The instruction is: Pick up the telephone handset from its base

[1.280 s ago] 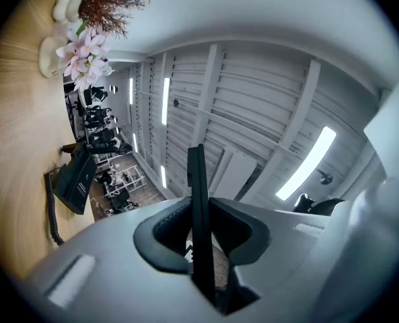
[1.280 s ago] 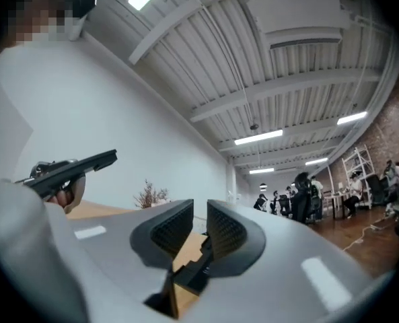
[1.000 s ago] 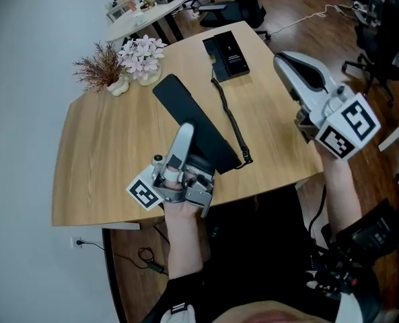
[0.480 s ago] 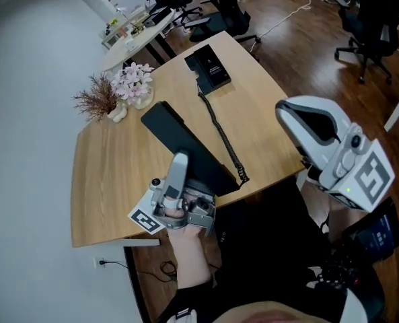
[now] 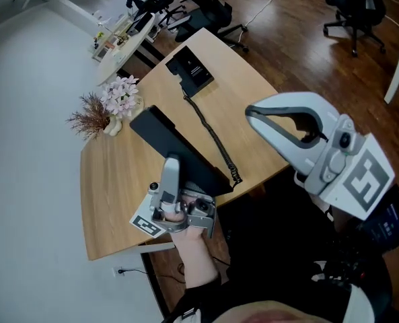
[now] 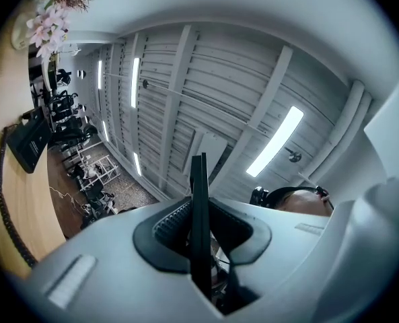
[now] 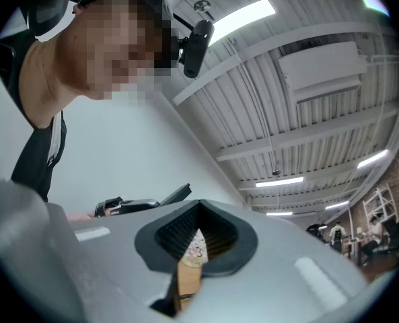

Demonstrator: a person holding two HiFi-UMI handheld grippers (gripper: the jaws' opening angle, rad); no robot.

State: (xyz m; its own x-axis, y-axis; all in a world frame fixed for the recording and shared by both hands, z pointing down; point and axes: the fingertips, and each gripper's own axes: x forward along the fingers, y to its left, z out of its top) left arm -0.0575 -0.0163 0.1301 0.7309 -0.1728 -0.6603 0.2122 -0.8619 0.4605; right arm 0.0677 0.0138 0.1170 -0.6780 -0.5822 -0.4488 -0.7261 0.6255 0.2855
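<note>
Over the pale wooden counter [image 5: 118,200], the handset [image 5: 179,145] is already off its base [image 5: 192,73], which sits well apart near the far edge. The pick-up looks essentially done. The handset's long axis runs from the near edge toward the flowers [image 5: 118,96], and its far end seems tilted upward. The left gripper [image 5: 171,163] has its jaws clamped on the near end, with the slab edge-on between them. A coiled cord [image 5: 209,133] links handset and base. The right gripper [image 5: 249,114] hangs beside the counter, jaws together on nothing.
</note>
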